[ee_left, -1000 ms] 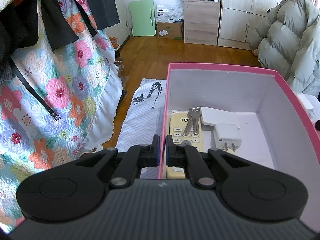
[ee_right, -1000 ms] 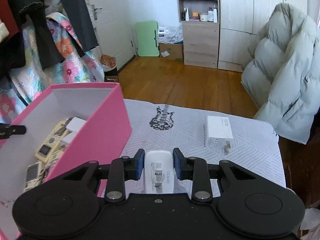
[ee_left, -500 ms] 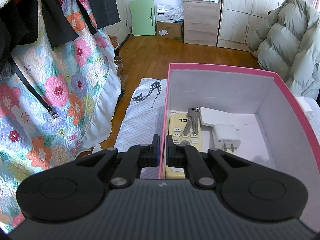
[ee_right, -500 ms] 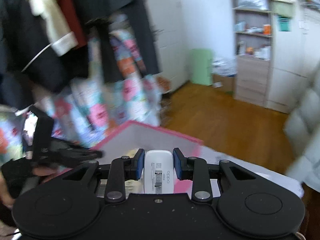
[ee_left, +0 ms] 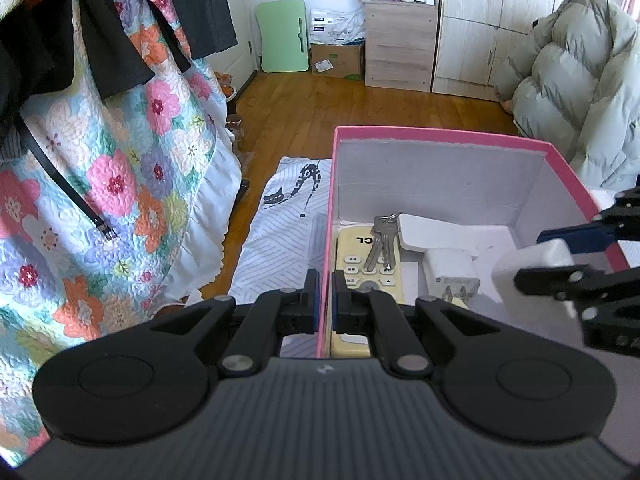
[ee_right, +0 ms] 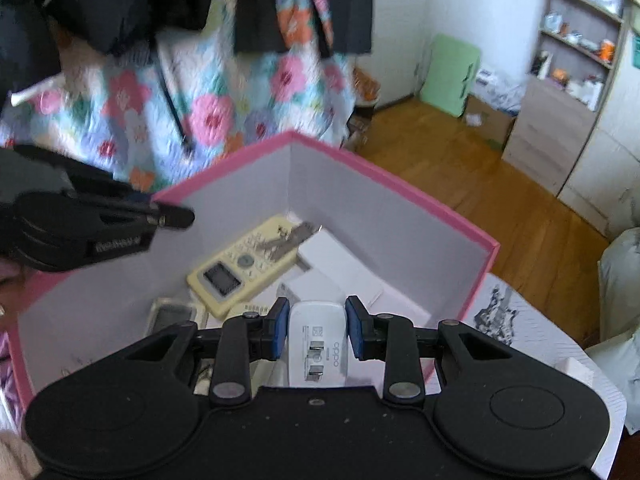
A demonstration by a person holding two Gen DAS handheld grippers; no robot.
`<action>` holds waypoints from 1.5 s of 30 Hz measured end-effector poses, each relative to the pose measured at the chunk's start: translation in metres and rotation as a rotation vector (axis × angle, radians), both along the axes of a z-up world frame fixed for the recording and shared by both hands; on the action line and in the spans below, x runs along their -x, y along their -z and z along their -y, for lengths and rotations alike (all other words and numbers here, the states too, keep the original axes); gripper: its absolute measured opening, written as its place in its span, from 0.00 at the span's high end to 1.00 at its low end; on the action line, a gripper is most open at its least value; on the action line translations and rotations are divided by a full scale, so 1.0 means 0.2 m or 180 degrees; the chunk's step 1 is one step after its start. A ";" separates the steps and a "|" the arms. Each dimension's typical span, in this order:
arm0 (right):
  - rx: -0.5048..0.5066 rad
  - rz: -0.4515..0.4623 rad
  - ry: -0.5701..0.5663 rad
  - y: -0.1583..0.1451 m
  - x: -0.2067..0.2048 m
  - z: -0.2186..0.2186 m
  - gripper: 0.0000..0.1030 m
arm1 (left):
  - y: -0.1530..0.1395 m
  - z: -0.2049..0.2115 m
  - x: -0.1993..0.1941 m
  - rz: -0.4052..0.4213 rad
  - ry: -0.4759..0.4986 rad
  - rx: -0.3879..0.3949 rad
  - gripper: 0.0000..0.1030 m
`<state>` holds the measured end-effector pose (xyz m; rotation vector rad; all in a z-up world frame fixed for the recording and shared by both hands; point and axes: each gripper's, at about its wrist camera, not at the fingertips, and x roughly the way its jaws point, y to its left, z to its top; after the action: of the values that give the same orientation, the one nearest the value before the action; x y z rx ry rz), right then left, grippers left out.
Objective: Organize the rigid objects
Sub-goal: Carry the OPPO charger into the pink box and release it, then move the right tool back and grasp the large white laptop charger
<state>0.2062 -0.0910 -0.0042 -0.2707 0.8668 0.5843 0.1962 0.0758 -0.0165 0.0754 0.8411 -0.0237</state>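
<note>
My left gripper [ee_left: 328, 300] is shut on the left wall of the pink box [ee_left: 440, 136]. Inside lie a cream remote [ee_left: 356, 256], keys [ee_left: 382, 240], a flat white block [ee_left: 436, 234] and a white plug adapter [ee_left: 450, 270]. My right gripper [ee_right: 318, 330] is shut on a white OPPO charger [ee_right: 318, 344] and holds it above the open box [ee_right: 396, 204]. It also shows in the left wrist view [ee_left: 560, 258], over the box's right wall, with the charger [ee_left: 532, 268] between its fingers. The left gripper [ee_right: 172, 216] shows at the box's far left rim.
The box stands on a white patterned cloth [ee_left: 280, 232]. A floral quilt [ee_left: 120, 152] and dark clothes hang to the left. A padded grey coat [ee_left: 580, 92] is at the right. Another white charger [ee_right: 578, 368] lies on the cloth beyond the box.
My right gripper has swung left with the charger from over the cloth to above the box's inside. The left gripper has kept its hold on the box wall.
</note>
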 end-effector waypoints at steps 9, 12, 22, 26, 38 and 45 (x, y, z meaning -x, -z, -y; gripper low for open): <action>-0.0009 -0.0350 0.0027 0.08 -0.14 -0.01 0.68 | 0.00 -0.02 0.00 0.0000 -0.0013 0.0088 0.96; 0.0329 0.0092 0.0113 0.08 -0.10 -0.05 0.49 | 0.01 -0.02 0.00 -0.0009 -0.0005 0.0082 0.95; -0.0225 0.0713 0.0757 -0.16 0.09 0.29 0.41 | 0.00 -0.02 -0.01 -0.0009 -0.0011 0.0070 0.95; -0.0468 0.0694 0.1031 -0.19 0.17 0.51 0.34 | 0.00 -0.02 -0.01 -0.0013 -0.0007 0.0074 0.95; -0.0274 0.0318 0.1750 0.19 0.04 0.96 0.36 | 0.01 -0.02 -0.01 -0.0016 0.0012 0.0034 0.95; -0.0221 0.0157 0.2047 0.37 -0.12 1.01 0.45 | 0.01 -0.01 0.00 -0.0021 0.0000 0.0006 0.95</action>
<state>0.2310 -0.2927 -0.0787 0.0634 0.8264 0.0075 0.1970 0.0785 -0.0176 0.0735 0.8475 -0.0247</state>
